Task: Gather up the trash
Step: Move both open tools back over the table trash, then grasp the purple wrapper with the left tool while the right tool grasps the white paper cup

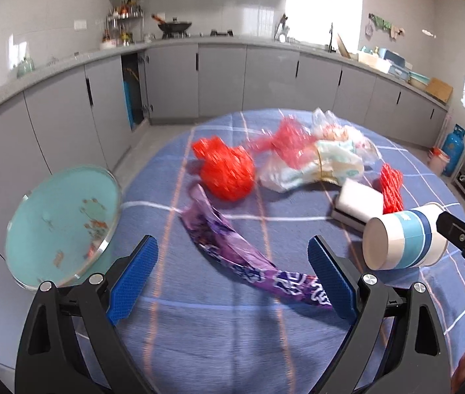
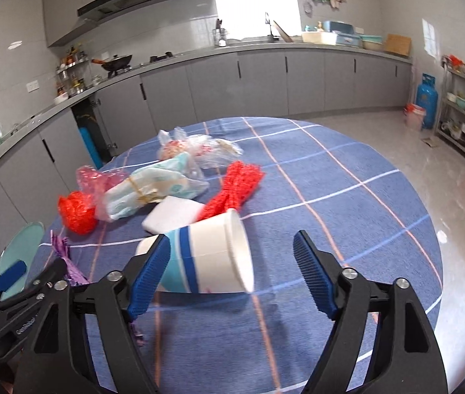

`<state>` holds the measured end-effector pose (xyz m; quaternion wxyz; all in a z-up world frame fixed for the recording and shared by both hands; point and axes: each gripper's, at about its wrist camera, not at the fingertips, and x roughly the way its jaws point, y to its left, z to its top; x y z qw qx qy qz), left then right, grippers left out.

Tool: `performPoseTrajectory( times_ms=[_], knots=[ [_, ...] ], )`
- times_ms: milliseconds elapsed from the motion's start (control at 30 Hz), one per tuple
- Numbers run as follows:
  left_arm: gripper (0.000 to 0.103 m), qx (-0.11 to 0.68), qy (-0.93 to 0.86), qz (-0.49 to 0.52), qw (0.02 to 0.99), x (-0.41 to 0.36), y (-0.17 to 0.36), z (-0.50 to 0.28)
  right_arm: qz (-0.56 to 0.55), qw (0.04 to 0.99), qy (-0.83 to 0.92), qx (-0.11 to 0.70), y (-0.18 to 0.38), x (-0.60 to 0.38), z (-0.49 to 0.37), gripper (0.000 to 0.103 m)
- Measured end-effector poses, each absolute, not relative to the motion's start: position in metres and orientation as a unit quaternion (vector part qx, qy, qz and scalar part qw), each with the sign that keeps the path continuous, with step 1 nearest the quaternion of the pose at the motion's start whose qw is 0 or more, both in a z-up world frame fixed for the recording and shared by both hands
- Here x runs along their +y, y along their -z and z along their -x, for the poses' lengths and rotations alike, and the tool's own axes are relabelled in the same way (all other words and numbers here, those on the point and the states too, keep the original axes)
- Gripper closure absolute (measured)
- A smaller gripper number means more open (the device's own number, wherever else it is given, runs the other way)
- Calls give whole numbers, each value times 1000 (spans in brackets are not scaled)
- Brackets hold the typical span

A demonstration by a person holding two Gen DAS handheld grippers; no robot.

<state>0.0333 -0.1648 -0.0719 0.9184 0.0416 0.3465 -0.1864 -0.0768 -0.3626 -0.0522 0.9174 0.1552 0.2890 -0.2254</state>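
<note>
- Right wrist view puts the paper cup [image 2: 199,256] dead centre: it lies on its side on the blue checked worktop [image 2: 347,197], and every other place here is given from it.
- Right gripper [image 2: 232,272] has its blue fingers [image 2: 148,279] wide. The left pad is at the cup's base end and the right pad stands clear of the rim, so nothing is pinched yet.
- To do this well, I'd say bring the fingers across the cup's body rather than its open mouth. Thin paper will likely buckle at the rim, so close gently.
- The cup is white with a dark blue band and pale blue stripes, its mouth towards the right finger.
- Just behind the cup sits a white sponge block [image 2: 173,215], and a red mesh net [image 2: 235,187] trails away beyond that.
- Further behind and to the cup's left lie clear plastic bags [image 2: 153,190] and a crumpled red bag [image 2: 78,213].
- Left wrist view: the left gripper [image 1: 232,272] also has its fingers spread wide, straddling a purple wrapper [image 1: 232,252] to the cup's left, not touching it as far as I can tell.
- A glass plate [image 1: 61,223] hangs at the worktop edge, well left of the cup [image 1: 403,243].
</note>
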Motion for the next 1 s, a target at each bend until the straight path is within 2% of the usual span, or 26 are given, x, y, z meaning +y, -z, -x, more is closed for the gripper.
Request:
performPoseTrajectory(
  times_ms=[167,367,467,733,833,900,933,1000],
  knots=[
    [15,373,192,-43,907,-180,83,-39,-175,915,206,301,57,-369,72,22],
    [36,413,204,-36,887,-190,96,-46,-188,913,191,309,63,-372,68,21],
    [40,420,205,-32,883,-192,98,-48,-192,914,187,305,62,-374,69,22],
    [71,422,218,-50,878,-196,102,-46,-196,913,174,312,65,-372,62,23],
    [76,413,222,-60,881,-195,100,-42,-197,913,166,316,68,-368,62,34],
    [79,403,221,-67,885,-191,97,-39,-196,915,161,314,66,-366,62,53],
    [80,399,219,-69,888,-189,94,-37,-192,916,158,314,64,-363,62,55],
    [81,392,217,-69,892,-183,90,-35,-178,920,157,312,59,-355,62,66]
  ],
)
